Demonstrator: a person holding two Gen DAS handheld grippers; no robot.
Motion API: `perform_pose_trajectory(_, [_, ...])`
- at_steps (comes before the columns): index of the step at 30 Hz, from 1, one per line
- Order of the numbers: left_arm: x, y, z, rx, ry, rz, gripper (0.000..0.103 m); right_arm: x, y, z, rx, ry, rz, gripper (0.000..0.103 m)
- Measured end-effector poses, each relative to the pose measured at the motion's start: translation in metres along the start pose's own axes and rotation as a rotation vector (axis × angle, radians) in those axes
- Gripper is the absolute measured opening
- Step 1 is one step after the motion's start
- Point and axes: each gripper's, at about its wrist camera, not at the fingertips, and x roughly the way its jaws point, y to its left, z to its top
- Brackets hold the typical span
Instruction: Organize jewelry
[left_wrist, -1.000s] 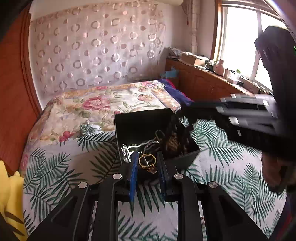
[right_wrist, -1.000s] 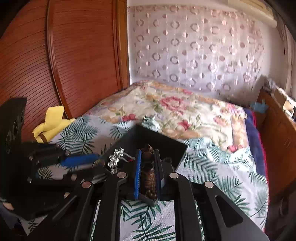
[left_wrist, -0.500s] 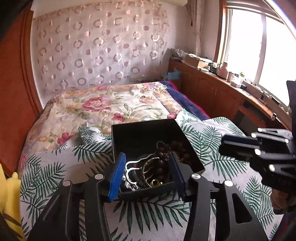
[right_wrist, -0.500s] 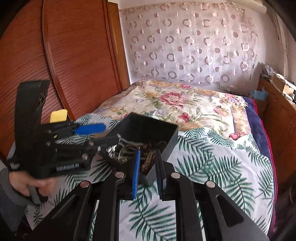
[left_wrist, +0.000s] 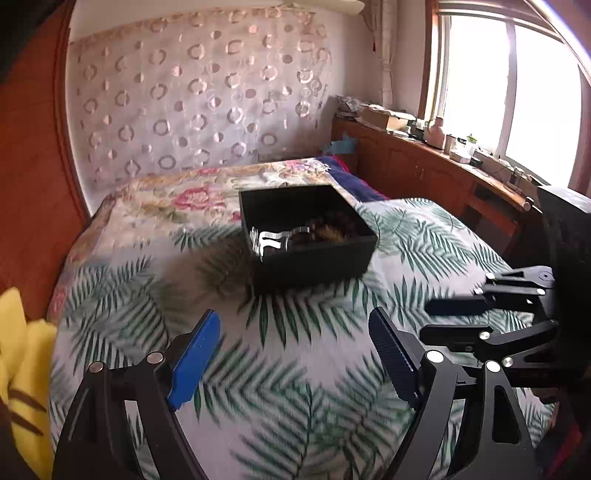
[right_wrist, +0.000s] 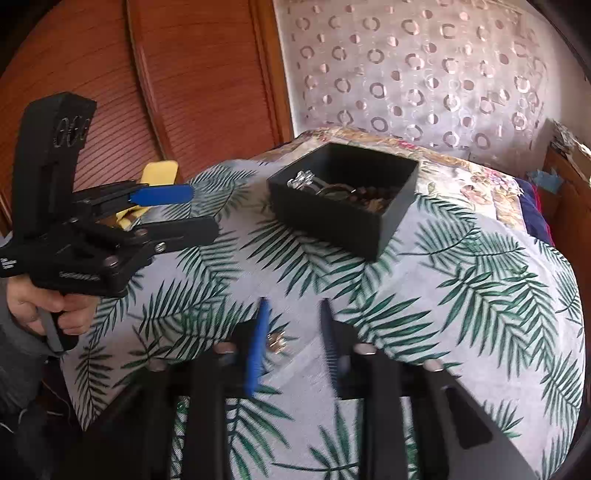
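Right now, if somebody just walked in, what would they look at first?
Probably the black box in the middle of the leafy bedspread, with silver jewelry and brown beads piled inside. Next, a small gold piece lying alone on the bedspread, between the open fingers of the right gripper.

The box (left_wrist: 308, 236) is sitting on the leaf-print bedspread (left_wrist: 295, 369), with the watch (left_wrist: 271, 240) lying inside it toward its left wall and the bead bracelets (left_wrist: 332, 230) lying inside to the right of the watch. Behind the box the floral quilt (left_wrist: 177, 203) is spreading toward the curtain (left_wrist: 199, 99). Well right of the box the cabinet (left_wrist: 424, 162) is standing under the window (left_wrist: 517, 92). Nearer than the box, a small ring (right_wrist: 276, 341) is resting on the bedspread.
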Motion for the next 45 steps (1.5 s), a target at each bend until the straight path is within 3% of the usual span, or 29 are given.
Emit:
perform_pose_trajectory(10, [-0.022,0.007,-0.038,-0.04,0.013,0.016,0.083,0.033,0.023,-0.013,-0.069,0.112,-0.063,0.037])
perform_pose_trajectory(13, [-0.023,0.005,-0.046,-0.033,0.022,0.025,0.083,0.038,0.025,-0.015,-0.075,0.123,-0.086,0.028])
perform_pose_trajectory(17, [-0.025,0.003,-0.056,-0.033,0.04,0.022,0.083,0.043,0.024,-0.013,-0.086,0.122,-0.116,0.017])
perform_pose_trajectory(22, [-0.025,0.0,-0.065,-0.034,0.062,0.019,0.083,0.038,0.023,-0.015,-0.083,0.11,-0.107,0.016])
perform_pose_trajectory(31, [-0.03,-0.034,-0.08,0.019,0.092,-0.052,0.083,-0.013,0.02,-0.035,-0.032,0.028,-0.087,0.016])
perform_pose_trajectory(35, [-0.028,-0.052,-0.085,0.076,0.115,-0.072,0.065,-0.027,0.018,-0.044,-0.009,0.012,-0.086,0.016])
perform_pose_trajectory(37, [-0.025,-0.057,-0.087,0.093,0.13,-0.075,0.047,-0.031,0.02,-0.047,-0.001,0.003,-0.092,0.016])
perform_pose_trajectory(39, [-0.024,-0.06,-0.089,0.102,0.141,-0.084,0.038,-0.036,0.019,-0.05,0.007,-0.004,-0.086,0.016])
perform_pose_trajectory(42, [-0.023,-0.062,-0.09,0.112,0.153,-0.094,0.028,-0.039,0.02,-0.052,0.014,-0.013,-0.082,0.016])
perform_pose_trajectory(45, [-0.023,-0.064,-0.092,0.116,0.159,-0.099,0.027,-0.04,0.021,-0.054,0.017,-0.019,-0.076,0.016])
